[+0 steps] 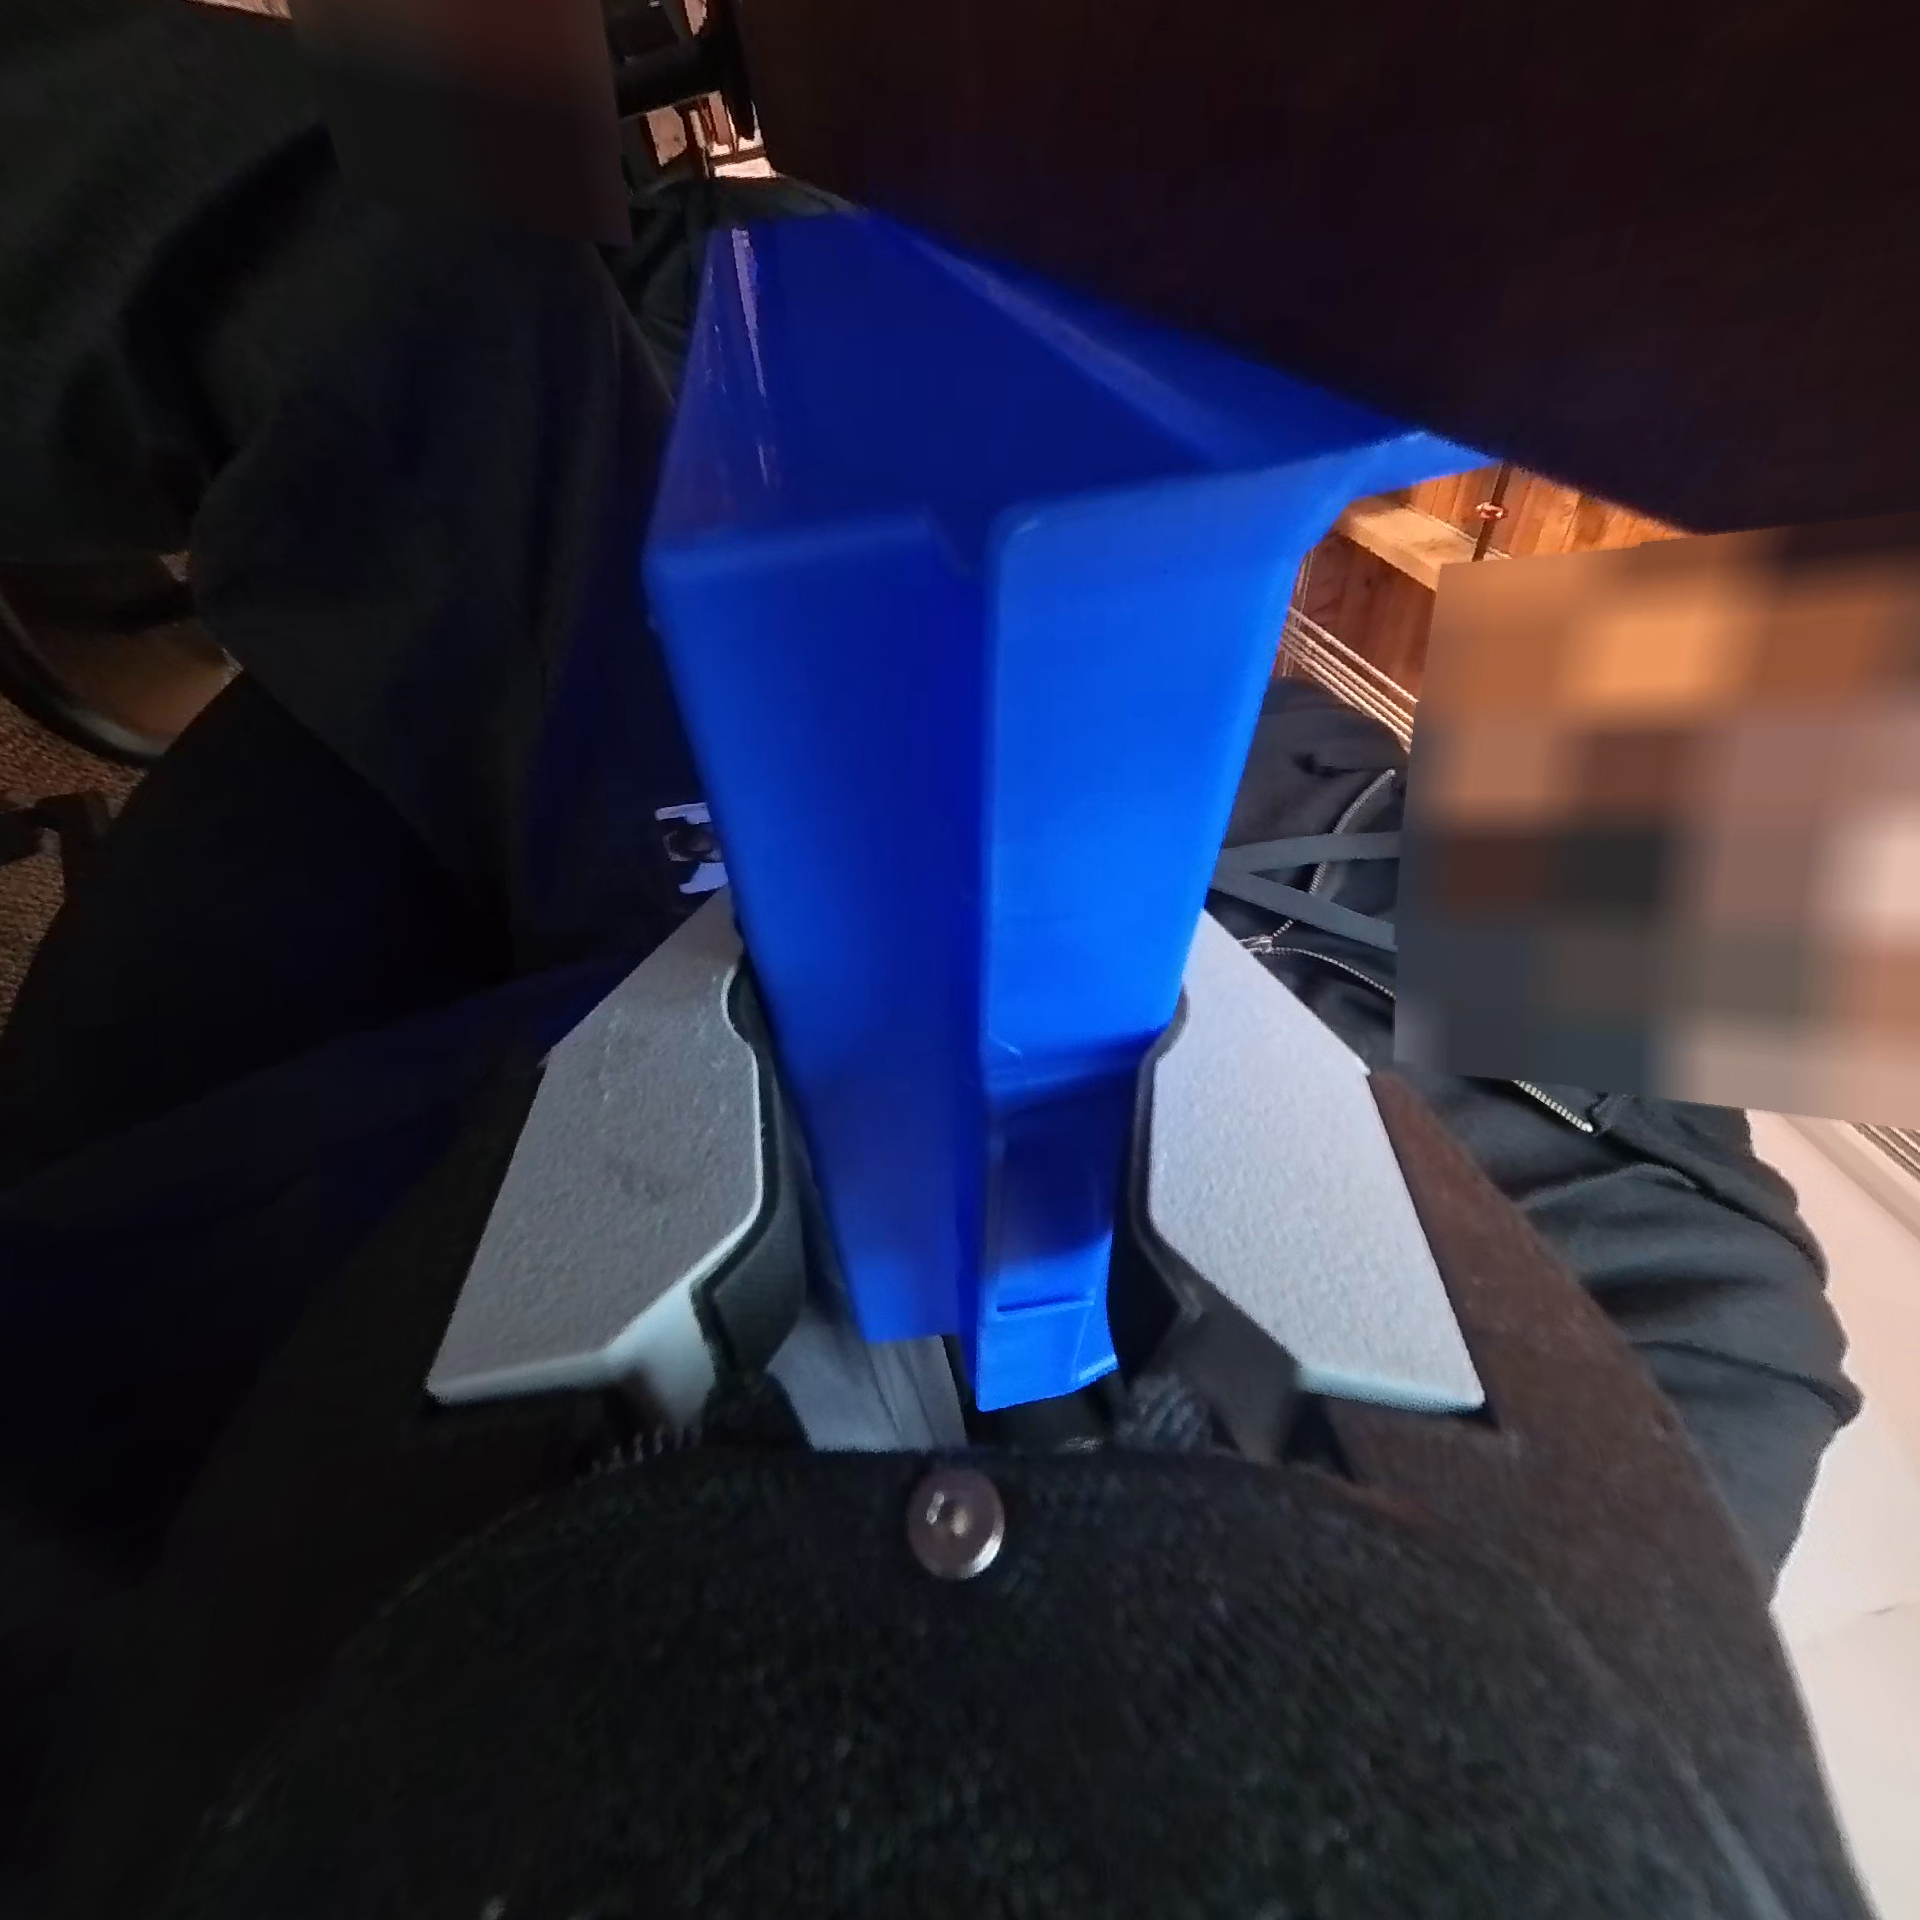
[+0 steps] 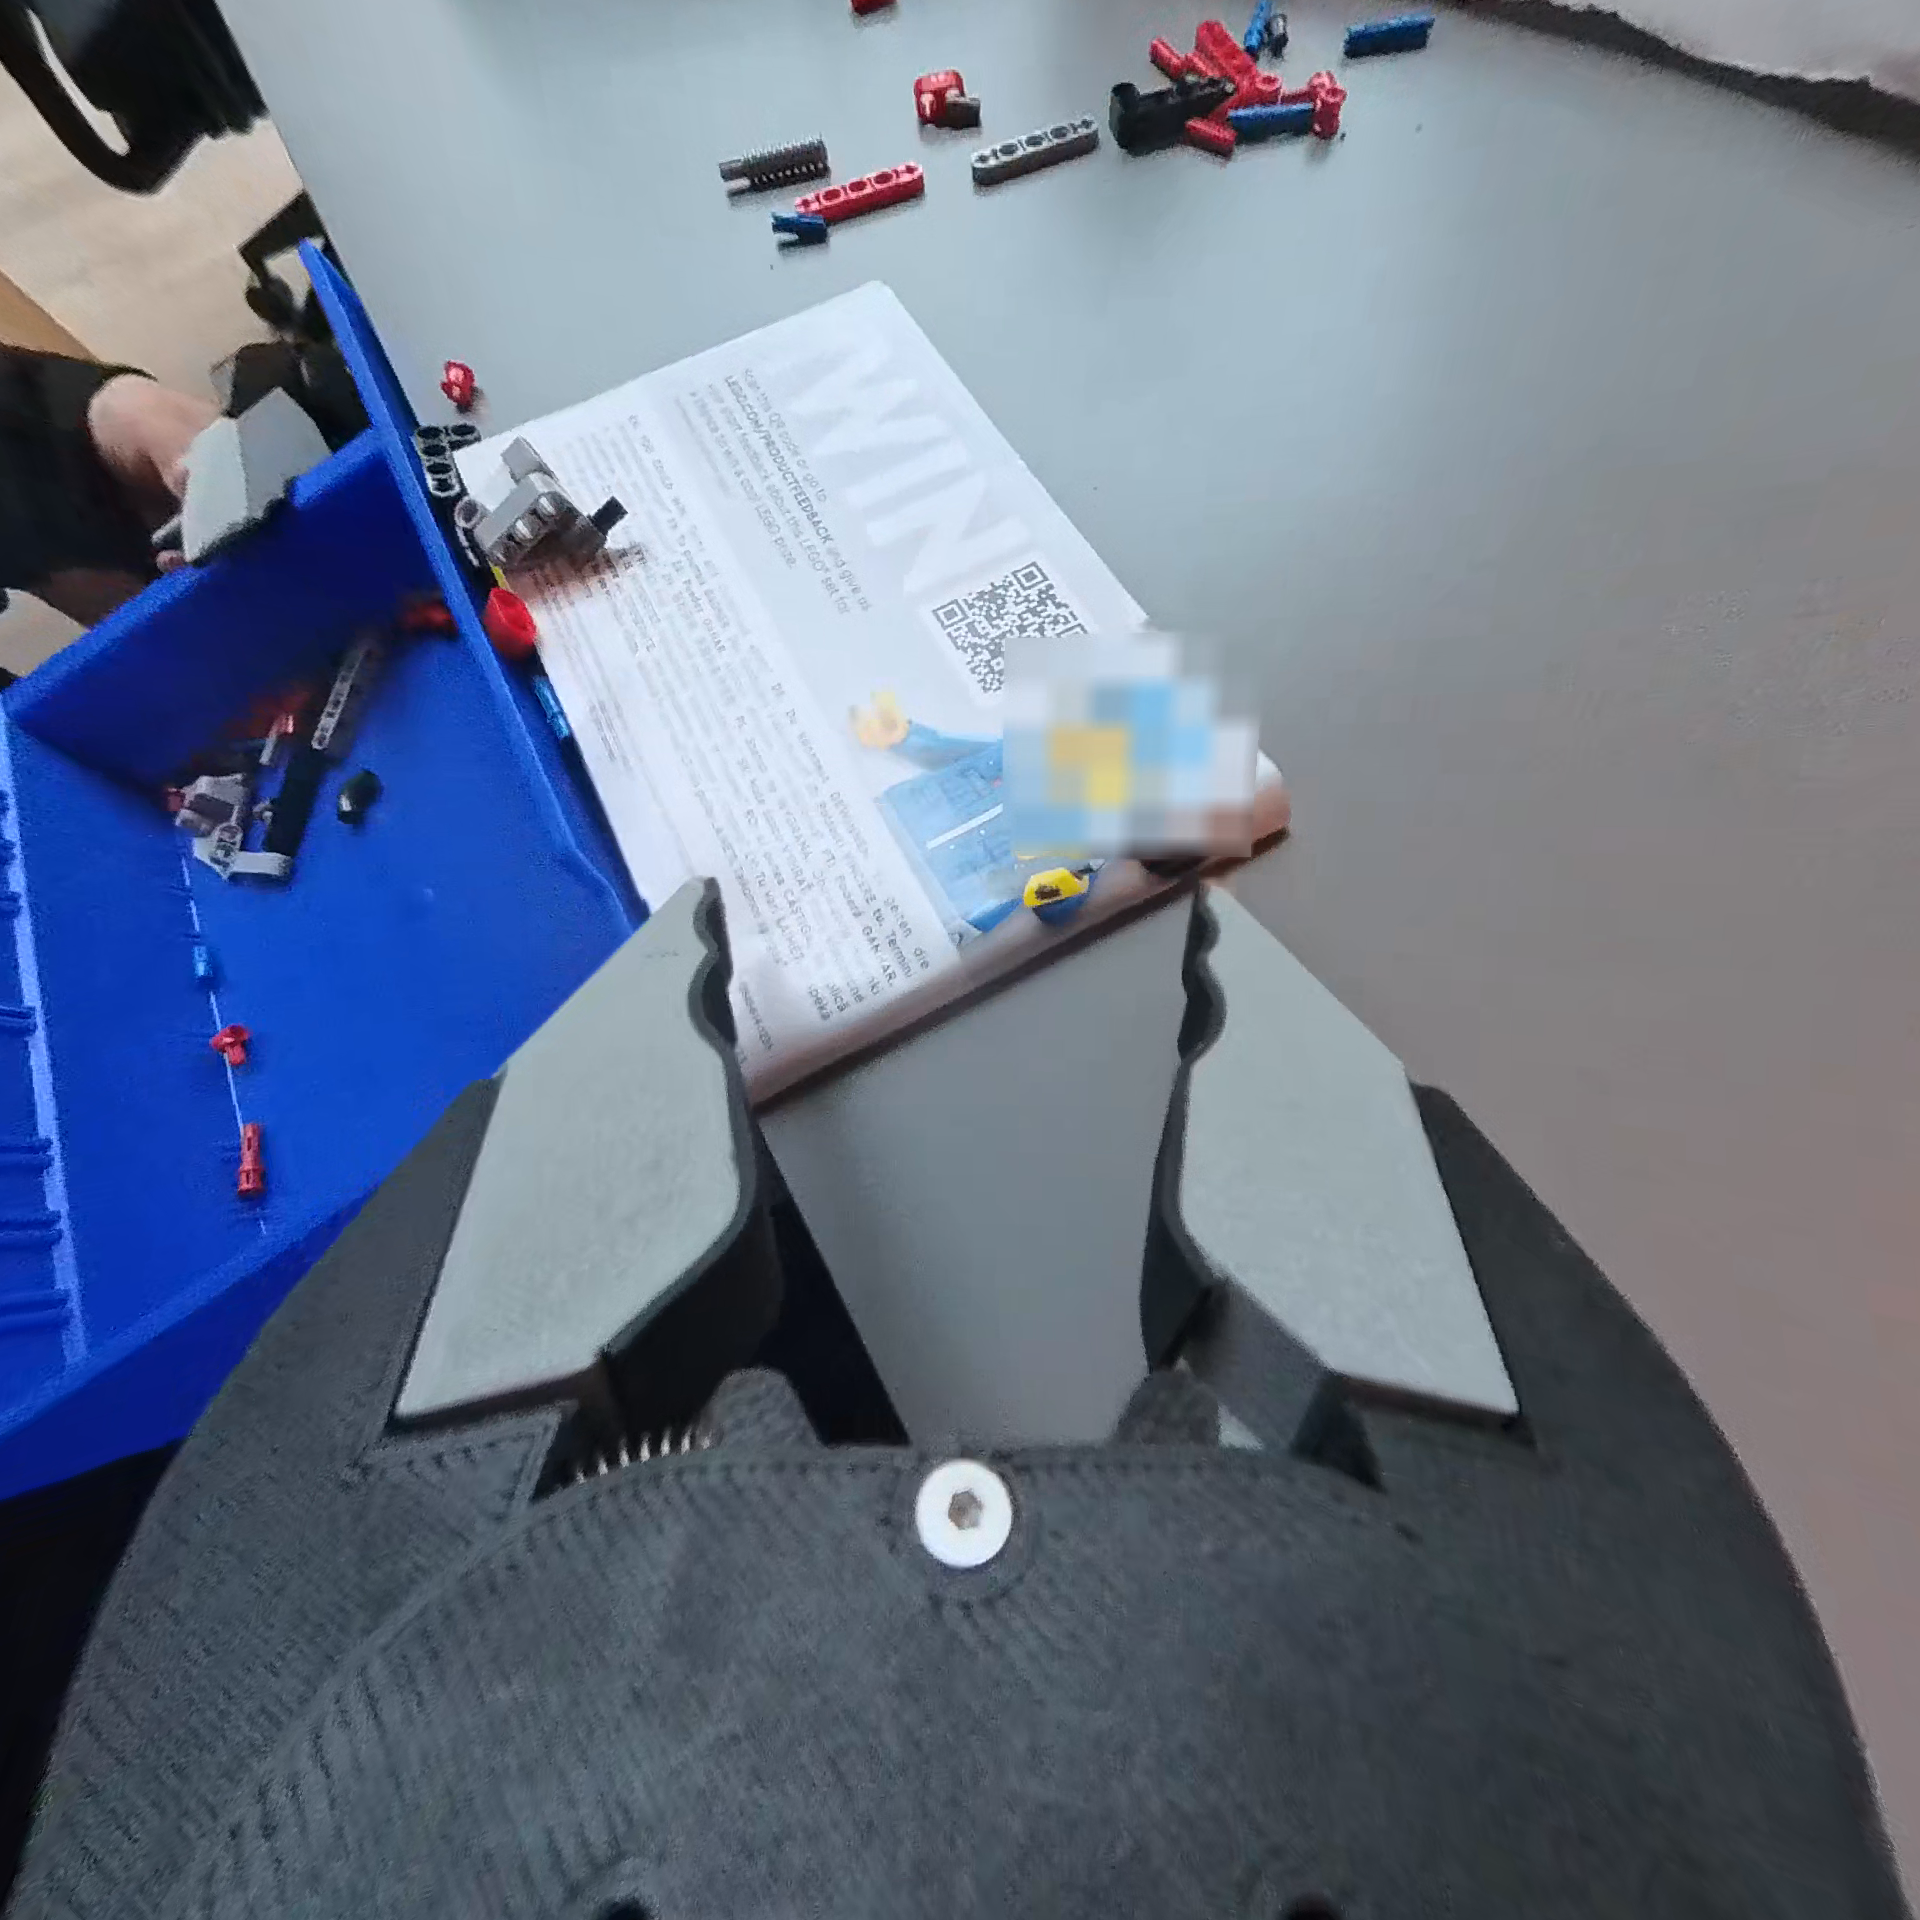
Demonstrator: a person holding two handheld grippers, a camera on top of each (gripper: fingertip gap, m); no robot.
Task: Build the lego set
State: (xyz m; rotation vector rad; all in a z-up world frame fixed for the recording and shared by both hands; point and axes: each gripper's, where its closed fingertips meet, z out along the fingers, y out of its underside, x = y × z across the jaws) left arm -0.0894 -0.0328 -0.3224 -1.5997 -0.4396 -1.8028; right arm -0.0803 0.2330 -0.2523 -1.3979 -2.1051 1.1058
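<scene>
My left gripper is shut on the wall of a blue plastic bin, which fills the left wrist view. In the right wrist view the bin sits tilted at the left, its rim against the instruction booklet. The left gripper shows there on the bin's far wall. Several loose lego pieces lie inside the bin. My right gripper is open and empty, just above the booklet's near edge. A small grey assembly and a red piece lie on the booklet beside the bin's rim.
The grey table carries a scatter of red, blue, black and grey pieces at the far side, with a few beams and a spring-like part nearer. A person's dark clothing is behind the bin. The grippers' ends are close to 30 cm from one another.
</scene>
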